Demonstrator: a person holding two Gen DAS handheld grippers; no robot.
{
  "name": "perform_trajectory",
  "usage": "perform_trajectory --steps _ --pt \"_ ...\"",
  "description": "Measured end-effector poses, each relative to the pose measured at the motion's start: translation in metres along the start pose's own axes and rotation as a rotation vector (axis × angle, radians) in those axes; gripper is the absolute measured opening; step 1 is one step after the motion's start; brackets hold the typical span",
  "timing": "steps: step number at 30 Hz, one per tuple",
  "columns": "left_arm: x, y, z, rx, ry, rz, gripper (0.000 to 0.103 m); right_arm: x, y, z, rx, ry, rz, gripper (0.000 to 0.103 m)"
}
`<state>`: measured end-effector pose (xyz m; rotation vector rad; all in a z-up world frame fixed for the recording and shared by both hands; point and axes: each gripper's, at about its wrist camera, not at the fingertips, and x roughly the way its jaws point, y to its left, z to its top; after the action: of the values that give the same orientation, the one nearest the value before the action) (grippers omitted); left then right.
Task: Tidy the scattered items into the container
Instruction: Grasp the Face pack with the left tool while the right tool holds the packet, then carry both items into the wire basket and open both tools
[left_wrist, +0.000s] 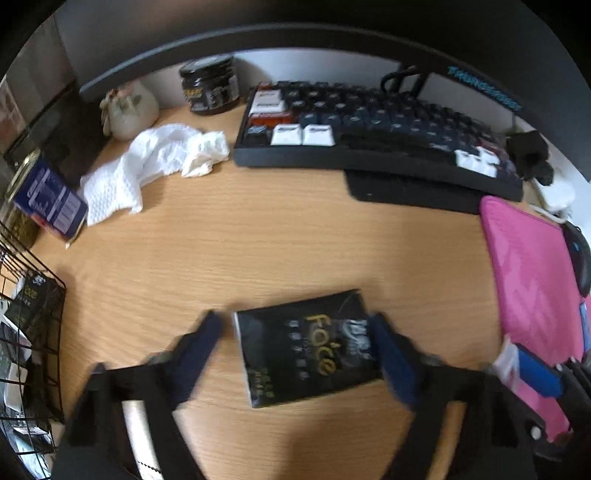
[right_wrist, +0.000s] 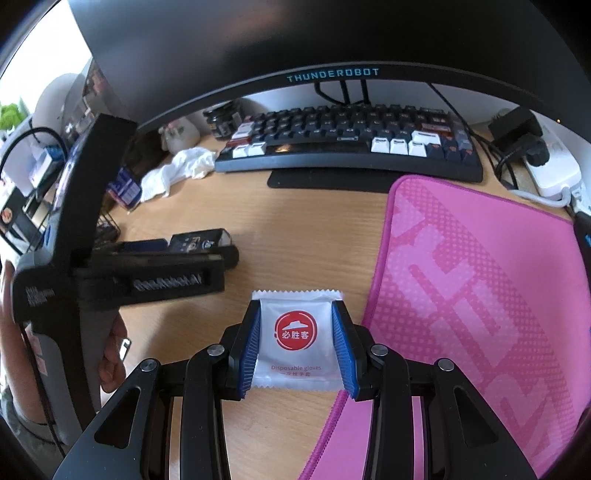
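Observation:
A black packet with gold "face" lettering (left_wrist: 308, 347) lies on the wooden desk between the fingers of my left gripper (left_wrist: 297, 325); the jaws stand open around it, the right pad near its edge. The left gripper also shows in the right wrist view (right_wrist: 207, 247) with the packet (right_wrist: 199, 238). My right gripper (right_wrist: 297, 314) is shut on a white disposable-gloves sachet with a red logo (right_wrist: 295, 334), its blue pads against both sides. A black wire basket (left_wrist: 33, 332) with several packets in it stands at the far left.
A keyboard (left_wrist: 369, 129) lies at the back under a monitor (right_wrist: 295, 44). A crumpled white tissue (left_wrist: 147, 162), a blue box (left_wrist: 48, 199), a black jar (left_wrist: 208, 86) and a small ornament (left_wrist: 129, 109) sit back left. A pink mouse pad (right_wrist: 480, 277) covers the right; a power strip (right_wrist: 550, 166) is behind it.

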<state>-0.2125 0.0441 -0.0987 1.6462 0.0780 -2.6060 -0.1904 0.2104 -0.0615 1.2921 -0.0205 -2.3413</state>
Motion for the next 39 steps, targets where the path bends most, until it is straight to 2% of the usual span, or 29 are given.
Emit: perform_trajectory --steps 5,10,13,17,20,23,30,32,35,37,39 --pt "-0.01 0.005 -0.001 -0.001 -0.023 0.004 0.07 0.001 -0.001 0.0 0.002 0.005 -0.001 0.038" --pt "-0.038 0.019 -0.003 -0.018 -0.07 -0.018 0.07 -0.002 0.005 0.0 -0.006 0.0 -0.006 0.038" --pt "-0.065 0.032 -0.006 -0.029 -0.113 -0.022 0.07 -0.007 0.016 0.001 -0.021 -0.008 -0.002 0.038" --pt "-0.115 0.07 -0.015 -0.067 -0.196 -0.018 0.07 -0.018 0.047 0.009 -0.069 -0.029 0.013 0.038" --pt "-0.146 0.106 -0.025 -0.103 -0.247 0.02 0.07 -0.023 0.087 0.018 -0.128 -0.043 0.046 0.038" --pt "-0.174 0.16 -0.045 -0.165 -0.283 0.093 0.07 -0.026 0.145 0.027 -0.21 -0.049 0.113 0.038" --pt "-0.194 0.28 -0.098 -0.351 -0.274 0.208 0.07 -0.027 0.289 0.031 -0.391 -0.072 0.257 0.038" --pt "-0.192 0.308 -0.112 -0.403 -0.268 0.217 0.07 -0.024 0.32 0.028 -0.428 -0.071 0.278 0.038" --pt "-0.186 0.329 -0.125 -0.414 -0.255 0.198 0.071 -0.019 0.357 0.021 -0.476 -0.083 0.293 0.038" --pt "-0.186 0.336 -0.131 -0.432 -0.262 0.18 0.074 -0.014 0.369 0.017 -0.491 -0.094 0.267 0.052" --pt "-0.188 0.338 -0.136 -0.449 -0.28 0.161 0.079 -0.014 0.37 0.014 -0.494 -0.105 0.246 0.056"
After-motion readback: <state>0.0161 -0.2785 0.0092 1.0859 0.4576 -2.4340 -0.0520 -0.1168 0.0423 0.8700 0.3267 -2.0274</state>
